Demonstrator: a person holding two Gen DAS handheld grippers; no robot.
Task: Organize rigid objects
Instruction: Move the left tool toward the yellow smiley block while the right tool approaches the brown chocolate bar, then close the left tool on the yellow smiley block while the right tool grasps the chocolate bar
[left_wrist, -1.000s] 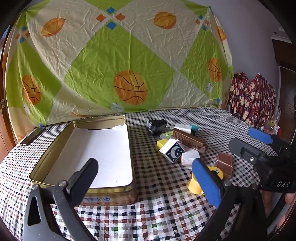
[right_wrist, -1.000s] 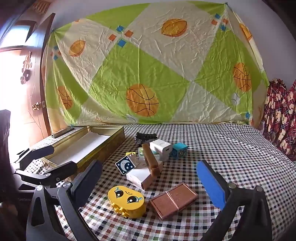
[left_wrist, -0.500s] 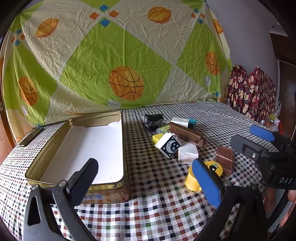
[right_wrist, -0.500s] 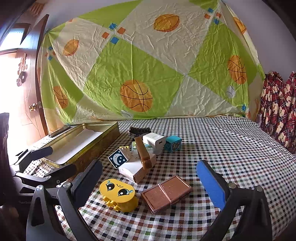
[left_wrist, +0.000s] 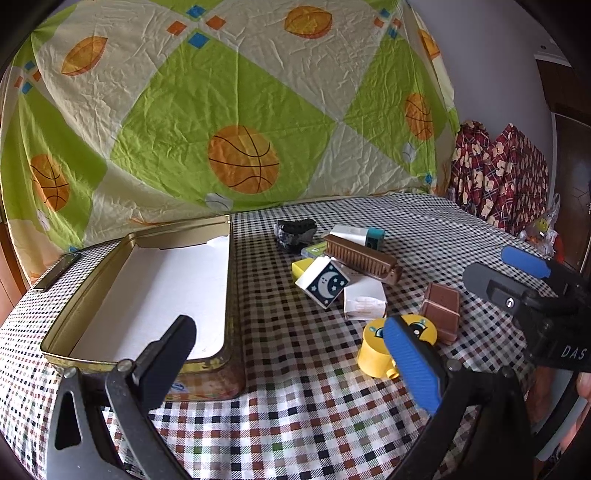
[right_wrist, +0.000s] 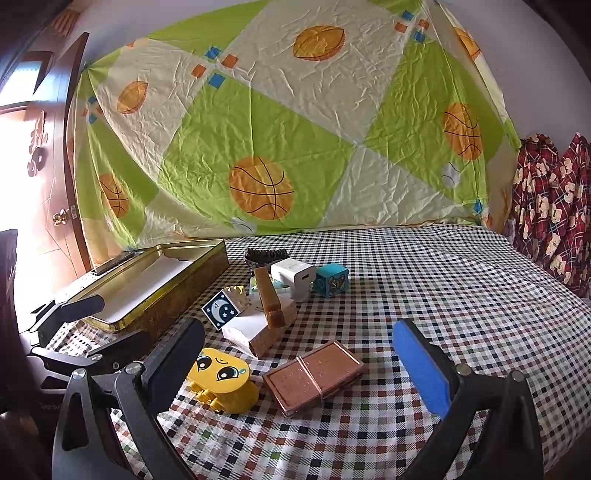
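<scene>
An open gold tin (left_wrist: 227, 295) with a white bottom stands at the left; it also shows in the right wrist view (right_wrist: 207, 258). A pile of small objects lies beside it: a yellow face block (right_wrist: 221, 380), a brown flat box with a rubber band (right_wrist: 314, 376), a moon block (right_wrist: 219, 308), a white box (right_wrist: 247, 328), a long brown bar (right_wrist: 267, 295), a white charger (right_wrist: 293, 275), a teal cube (right_wrist: 332, 278), a black piece (right_wrist: 266, 254). My left gripper (left_wrist: 291, 354) is open and empty by the tin. My right gripper (right_wrist: 299, 354) is open and empty over the brown box.
A checked cloth covers the table (right_wrist: 424, 295). A basketball-print sheet (right_wrist: 295, 129) hangs behind. The tin's lid (left_wrist: 55, 271) lies at the far left edge. Red plaid fabric (right_wrist: 554, 206) stands at the right. A wooden door (right_wrist: 44, 184) is at the left.
Both grippers have drifted slightly, so the objects sit a little lower and nearer in the right view. Nothing was picked up or let go.
</scene>
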